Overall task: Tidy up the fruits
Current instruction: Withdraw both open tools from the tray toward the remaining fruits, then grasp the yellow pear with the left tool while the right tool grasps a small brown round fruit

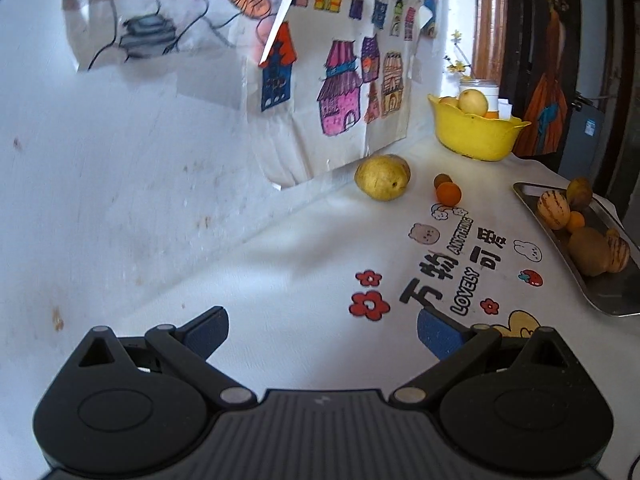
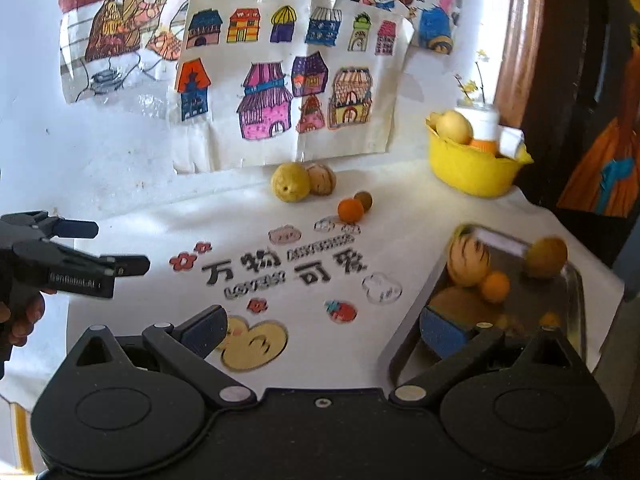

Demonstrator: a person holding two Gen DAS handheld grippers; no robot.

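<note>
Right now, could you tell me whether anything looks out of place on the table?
Four fruits lie loose on the cloth, outside the yellow bowl and metal tray: a pear touching a striped melon by the wall, plus an orange against a small brown fruit. Nothing looks spilled or damaged.

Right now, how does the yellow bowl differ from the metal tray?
The yellow bowl is deep, round and bright; the metal tray is flat, rectangular and shiny grey. The bowl stands by the wall, the tray nearer the right gripper. Both hold fruit.
</note>
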